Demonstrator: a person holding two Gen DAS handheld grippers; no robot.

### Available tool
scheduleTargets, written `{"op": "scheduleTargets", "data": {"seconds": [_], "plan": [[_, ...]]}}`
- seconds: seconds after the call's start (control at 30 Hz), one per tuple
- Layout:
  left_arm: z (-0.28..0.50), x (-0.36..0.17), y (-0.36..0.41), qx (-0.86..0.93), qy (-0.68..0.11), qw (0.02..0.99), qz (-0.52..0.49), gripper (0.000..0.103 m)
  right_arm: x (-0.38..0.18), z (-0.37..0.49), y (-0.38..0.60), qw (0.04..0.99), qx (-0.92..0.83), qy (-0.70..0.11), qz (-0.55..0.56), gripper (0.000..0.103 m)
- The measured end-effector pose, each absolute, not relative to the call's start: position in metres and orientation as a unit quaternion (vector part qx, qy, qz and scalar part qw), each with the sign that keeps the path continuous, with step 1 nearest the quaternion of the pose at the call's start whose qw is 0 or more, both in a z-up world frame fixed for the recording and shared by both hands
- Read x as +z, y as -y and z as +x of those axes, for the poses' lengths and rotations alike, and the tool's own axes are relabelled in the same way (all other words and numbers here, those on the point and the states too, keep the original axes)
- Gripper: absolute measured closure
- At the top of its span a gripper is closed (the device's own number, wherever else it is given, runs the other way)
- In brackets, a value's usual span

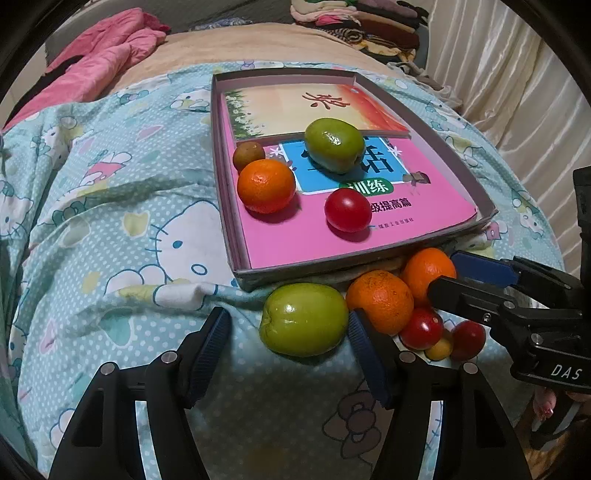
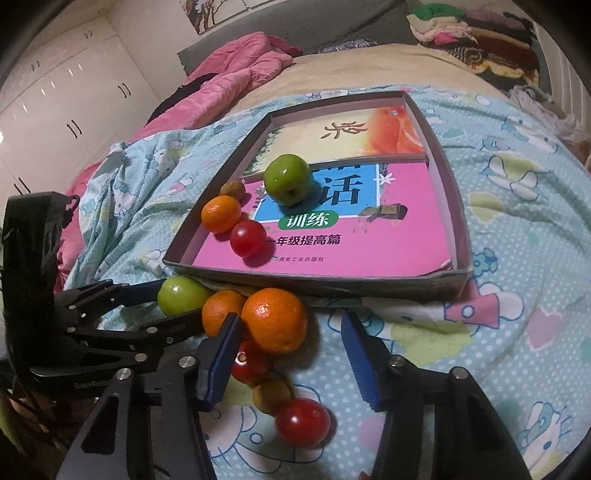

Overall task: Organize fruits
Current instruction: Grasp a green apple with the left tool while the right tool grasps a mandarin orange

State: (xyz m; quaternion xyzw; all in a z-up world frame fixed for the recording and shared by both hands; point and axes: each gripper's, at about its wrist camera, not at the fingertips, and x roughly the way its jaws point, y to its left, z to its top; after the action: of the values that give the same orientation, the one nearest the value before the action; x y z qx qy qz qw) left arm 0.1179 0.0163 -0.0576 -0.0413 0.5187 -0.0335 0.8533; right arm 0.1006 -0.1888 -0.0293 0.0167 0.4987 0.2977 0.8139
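A shallow cardboard box lined with books holds a green fruit, a mandarin, a cherry tomato and a small brown fruit. More fruit lies on the bedspread in front of it. My left gripper is open around a second green fruit; its right pad touches the fruit and a gap shows on the left. My right gripper is open around a large mandarin, with space at its right pad. Another mandarin, two tomatoes and a small brown fruit lie beside them.
The box sits on a blue cartoon-print bedspread over a bed. A pink quilt lies at the back left and a pile of folded clothes at the back right. White wardrobes stand at the left.
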Motion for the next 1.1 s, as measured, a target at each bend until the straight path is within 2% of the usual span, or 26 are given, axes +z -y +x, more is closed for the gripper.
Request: {"op": "scheduleTargets", "data": {"seconds": [0.53,0.7,0.97,1.1], "plan": [[0.122,-0.06,-0.013,-0.024,-0.518,0.854,-0.034,0.035,-0.042,0.115,0.181,0.789,0.317,-0.522,0.059,0.062],[0.124,-0.061,-0.011,-0.019,-0.518,0.855,-0.033,0.036,-0.042,0.115,0.178,0.79,0.318,-0.522,0.052,0.063],[0.123,-0.058,-0.009,-0.041,-0.516,0.855,-0.033,0.055,-0.037,0.11,0.181,0.794,0.315,-0.518,0.045,0.064],[0.123,-0.057,-0.016,-0.053,-0.518,0.851,-0.066,0.056,-0.033,0.108,0.187,0.802,0.31,-0.51,0.043,0.064]]}}
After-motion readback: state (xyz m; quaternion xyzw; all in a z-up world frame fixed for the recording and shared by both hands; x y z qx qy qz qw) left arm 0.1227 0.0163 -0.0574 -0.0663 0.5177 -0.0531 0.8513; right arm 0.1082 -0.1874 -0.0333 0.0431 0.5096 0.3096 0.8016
